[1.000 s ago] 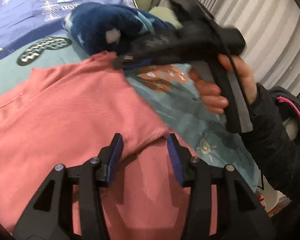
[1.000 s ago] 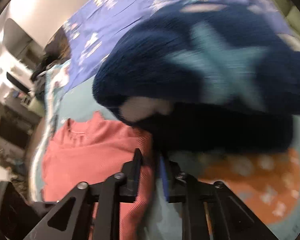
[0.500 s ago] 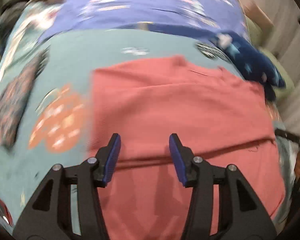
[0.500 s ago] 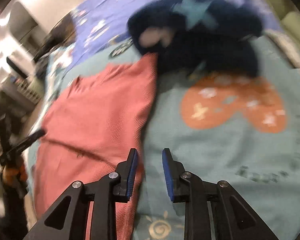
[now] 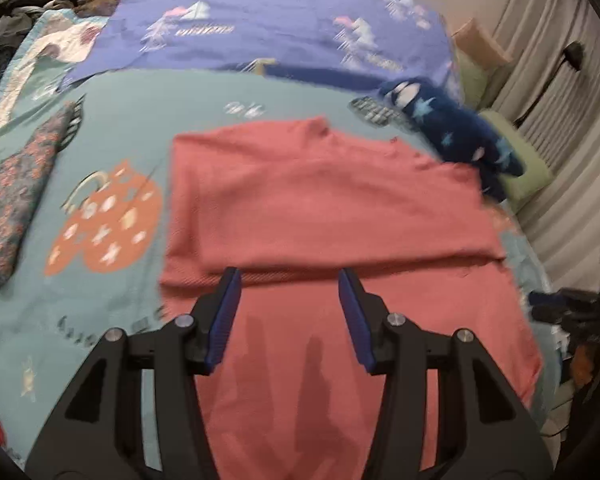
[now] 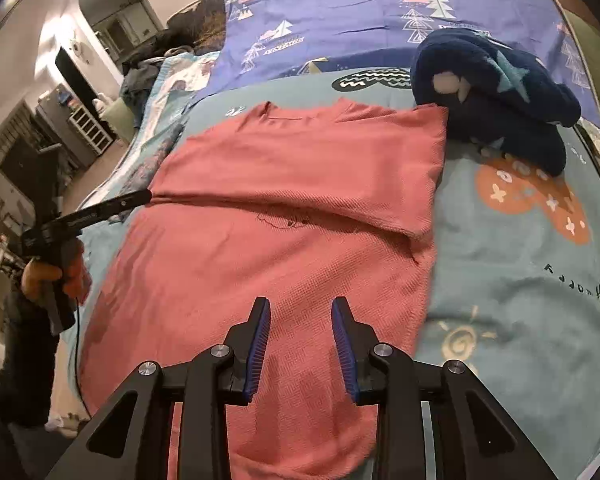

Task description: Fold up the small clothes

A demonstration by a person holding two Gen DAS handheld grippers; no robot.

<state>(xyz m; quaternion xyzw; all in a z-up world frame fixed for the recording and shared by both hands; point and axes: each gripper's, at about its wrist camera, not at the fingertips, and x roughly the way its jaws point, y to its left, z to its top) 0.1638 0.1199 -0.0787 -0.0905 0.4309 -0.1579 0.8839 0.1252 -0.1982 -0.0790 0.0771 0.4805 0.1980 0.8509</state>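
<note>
The right gripper (image 6: 300, 344) hangs over the near part of the pink top (image 6: 284, 216), its fingers parted with nothing between them; they have just been opening, from the narrow gap of a second ago. The left gripper (image 5: 288, 312) also stands spread and empty above the top, whereas a second ago it sat low beside a sleeve edge. The top lies flat on the teal blanket (image 6: 512, 280), its upper part folded down across the body. The near hem is cut off by the fingers in both views, and the left view is blurred. Only the right view shows the left gripper (image 6: 100, 210) from the side, at the top's left edge, in the person's hand (image 6: 56, 272). Farther back, the navy star-patterned garment (image 6: 496, 96) lies bunched at the top's far right corner; a second ago it filled the right view.
</note>
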